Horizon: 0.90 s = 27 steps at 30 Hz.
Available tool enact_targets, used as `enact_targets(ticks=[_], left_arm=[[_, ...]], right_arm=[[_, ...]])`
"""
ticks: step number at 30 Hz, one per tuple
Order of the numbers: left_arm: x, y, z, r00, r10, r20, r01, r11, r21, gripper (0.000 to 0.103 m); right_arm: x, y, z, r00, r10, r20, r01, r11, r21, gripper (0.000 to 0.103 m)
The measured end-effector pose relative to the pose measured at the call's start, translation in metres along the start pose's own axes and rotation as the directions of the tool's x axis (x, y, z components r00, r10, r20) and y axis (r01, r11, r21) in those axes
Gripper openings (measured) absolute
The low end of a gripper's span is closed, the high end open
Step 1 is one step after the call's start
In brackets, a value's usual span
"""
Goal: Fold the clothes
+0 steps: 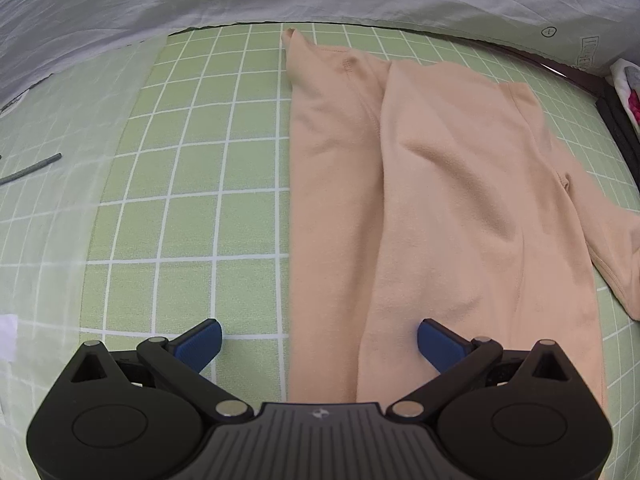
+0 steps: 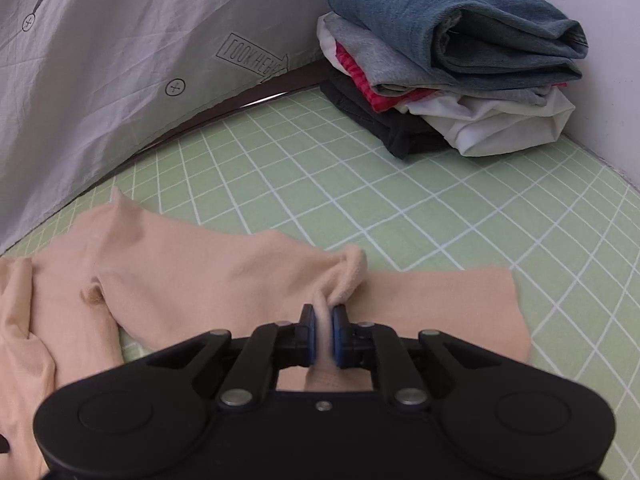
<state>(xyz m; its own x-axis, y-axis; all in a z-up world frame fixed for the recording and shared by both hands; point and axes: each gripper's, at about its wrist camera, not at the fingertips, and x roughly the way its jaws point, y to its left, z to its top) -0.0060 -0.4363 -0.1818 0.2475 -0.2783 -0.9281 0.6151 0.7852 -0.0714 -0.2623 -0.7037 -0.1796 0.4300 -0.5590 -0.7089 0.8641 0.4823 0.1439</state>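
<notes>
A peach long-sleeved top [image 1: 440,200] lies flat on a green grid-patterned sheet [image 1: 192,184], one side already turned in over the body, as the fold goes on. At the left, the left hand-held gripper [image 1: 319,340] hovers released above the near hem, its blue pads spread wide astride the garment's left edge and touching nothing. From its view the top fills the field from 12 to 4 o'clock. At the right, the right hand-held gripper [image 2: 323,334] is clenched on a bunched ridge of the sleeve [image 2: 344,276], the cloth pinched between its pads with the cuff end [image 2: 448,304] trailing toward 3 o'clock. A stack of folded clothes [image 2: 452,68] waits at 1 o'clock beside a grey printed cloth [image 2: 120,60]. The step would go best with the sleeve lifted just clear, carried across the body and laid straight before letting go, while the free gripper pins the hem against dragging.
</notes>
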Motion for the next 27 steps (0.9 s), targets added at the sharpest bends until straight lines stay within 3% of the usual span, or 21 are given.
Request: enact_targets(ticks=[4,7,9,13,14,16,17,18,23,27], left_arm=[[-0.002,0.006,0.003,1.000,-0.003,0.011,0.003,1.000,-0.002,0.103],[-0.001,0.006,0.000,1.000,-0.007,0.009,0.007,1.000,-0.012,0.103],[-0.001,0.008,0.001,1.000,-0.010,0.007,0.010,1.000,-0.019,0.103],[-0.004,0.010,-0.003,1.000,-0.009,0.002,0.009,1.000,-0.023,0.103],[-0.006,0.009,-0.003,1.000,-0.005,0.004,0.005,1.000,-0.018,0.103],[-0.009,0.006,-0.001,1.000,0.006,0.017,-0.006,1.000,-0.007,0.103],[-0.012,0.005,-0.001,1.000,0.011,0.025,-0.011,1.000,-0.004,0.103],[-0.014,0.005,-0.001,0.999,0.013,0.032,-0.013,1.000,-0.004,0.103],[-0.031,0.003,-0.009,0.998,0.019,0.062,-0.018,1.000,-0.008,0.103],[-0.045,-0.003,-0.020,0.996,0.018,0.086,-0.018,1.000,-0.003,0.103]], right_arm=[[-0.010,0.046,0.018,0.988,0.151,0.043,-0.148,0.987,-0.058,0.009],[-0.020,0.087,0.021,0.953,0.301,0.041,-0.295,0.949,-0.110,0.009],[-0.021,0.114,0.017,0.924,0.381,0.005,-0.377,0.916,-0.137,0.009],[0.003,0.151,-0.015,0.893,0.414,-0.174,-0.444,0.874,-0.197,0.017],[0.010,0.156,-0.025,0.893,0.391,-0.224,-0.437,0.873,-0.218,0.024],[0.011,0.155,-0.032,0.894,0.372,-0.250,-0.426,0.879,-0.216,0.027],[0.007,0.151,-0.033,0.894,0.377,-0.241,-0.427,0.880,-0.207,0.039],[0.000,0.147,-0.031,0.898,0.379,-0.223,-0.422,0.884,-0.201,0.054],[-0.029,0.113,-0.019,0.941,0.326,-0.090,-0.336,0.928,-0.162,0.088],[-0.039,0.083,-0.021,0.979,0.201,-0.030,-0.203,0.965,-0.167,0.101]])
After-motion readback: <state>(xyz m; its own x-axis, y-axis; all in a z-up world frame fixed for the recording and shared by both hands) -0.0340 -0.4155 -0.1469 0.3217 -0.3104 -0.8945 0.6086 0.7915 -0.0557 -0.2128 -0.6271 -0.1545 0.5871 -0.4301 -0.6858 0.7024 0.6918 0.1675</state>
